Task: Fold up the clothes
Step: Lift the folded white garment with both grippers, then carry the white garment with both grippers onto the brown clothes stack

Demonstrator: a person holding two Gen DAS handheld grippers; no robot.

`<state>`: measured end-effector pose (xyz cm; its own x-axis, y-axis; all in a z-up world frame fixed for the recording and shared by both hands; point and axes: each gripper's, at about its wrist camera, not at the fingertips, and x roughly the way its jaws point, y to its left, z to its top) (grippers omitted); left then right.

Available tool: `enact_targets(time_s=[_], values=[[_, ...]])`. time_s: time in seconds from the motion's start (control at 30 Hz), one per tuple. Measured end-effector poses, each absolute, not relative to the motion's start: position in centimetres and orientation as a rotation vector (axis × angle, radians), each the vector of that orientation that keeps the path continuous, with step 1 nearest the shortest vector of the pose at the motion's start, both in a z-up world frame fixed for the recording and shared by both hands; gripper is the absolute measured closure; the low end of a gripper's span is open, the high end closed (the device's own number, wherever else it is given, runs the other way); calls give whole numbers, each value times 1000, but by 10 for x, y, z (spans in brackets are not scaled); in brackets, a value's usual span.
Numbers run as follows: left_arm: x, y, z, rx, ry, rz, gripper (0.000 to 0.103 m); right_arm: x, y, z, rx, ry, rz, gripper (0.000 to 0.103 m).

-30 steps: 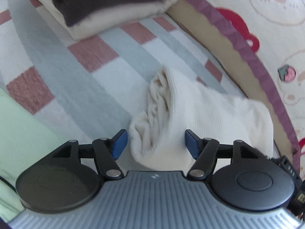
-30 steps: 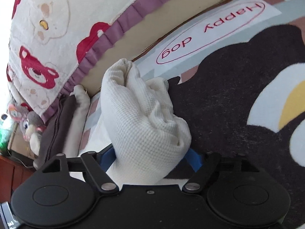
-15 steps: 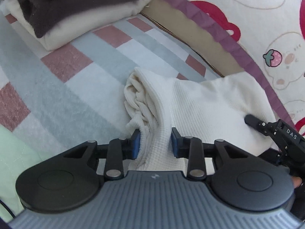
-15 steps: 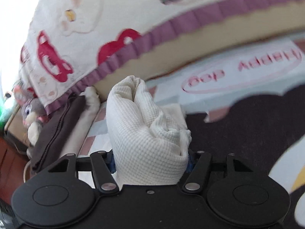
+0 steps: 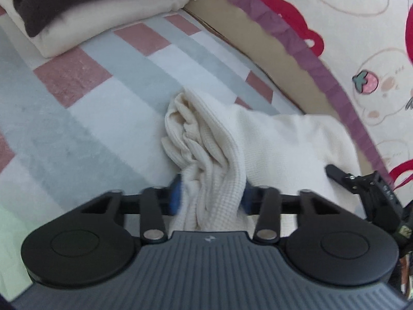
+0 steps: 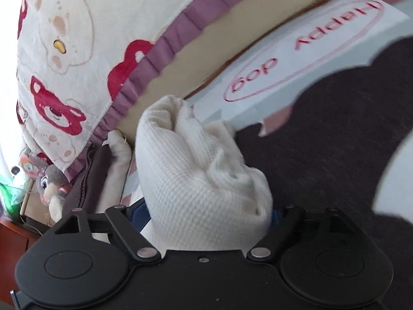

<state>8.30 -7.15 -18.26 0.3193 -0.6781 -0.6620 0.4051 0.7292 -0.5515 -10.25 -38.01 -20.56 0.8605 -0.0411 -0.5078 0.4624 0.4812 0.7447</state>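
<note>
Task status: one cream waffle-knit garment [image 5: 271, 139] lies rolled into a thick bundle on the striped rug [image 5: 108, 108], close to the bed's purple-trimmed blanket edge [image 5: 291, 38]. A stack of folded clothes [image 5: 85, 13], dark piece on top of a cream piece, sits at the rug's far corner; judged from this, earlier items are finished and the bundle is the item in hand.

Left tongs [image 5: 210, 199]: jaws closing, narrowed onto one end of the bundle, with the gathered cloth pinched between the blue pads.

Right tongs [image 6: 206, 211]: jaws opening, spread wide around the other, bulkier end of the bundle [image 6: 201, 178]. The cloth fills the gap; whether the pads press on it cannot be told, as the cloth hides them.

Remaining work, as judged: carry or set the bundle, probably at the stack, and tidy its loose end.

Clearance: open rug lies between bundle and stack. The bed's tan side panel [image 6: 206, 59] borders one side closely. A plush toy [image 6: 51, 186] and clutter lie beyond the stack, away from the path
</note>
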Motion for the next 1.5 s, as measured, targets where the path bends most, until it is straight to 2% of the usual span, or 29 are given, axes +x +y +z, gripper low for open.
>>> enact_targets(time_s=[0.07,0.17,0.33,0.6,0.73,0.9,1.1,1.23,1.33,1.5], values=[[79,-76,-175,-252,978,-723,74,-93,-381,-195,955,467,-295,36],[65,-85,-162,-139,911,-717,77,-85,-367,-162,742,456,-247,42],[59,-79,-141,-177,877,-742,78,-88,-362,-118,621,405,-159,43],[48,-62,-79,-238,658,-782,78,-83,-362,-42,529,312,-66,44],[48,-36,-51,-261,542,-719,78,-48,-345,2,451,296,28,44],[76,25,-14,-483,532,-644,78,19,-302,78,251,300,180,44],[113,74,57,-445,372,-461,78,125,-263,156,190,289,404,44],[137,95,70,-406,260,-351,78,198,-265,141,335,308,479,44],[150,108,42,-435,228,-316,78,236,-264,101,424,346,522,44],[173,112,-15,-319,251,-240,78,285,-245,32,491,399,617,43]])
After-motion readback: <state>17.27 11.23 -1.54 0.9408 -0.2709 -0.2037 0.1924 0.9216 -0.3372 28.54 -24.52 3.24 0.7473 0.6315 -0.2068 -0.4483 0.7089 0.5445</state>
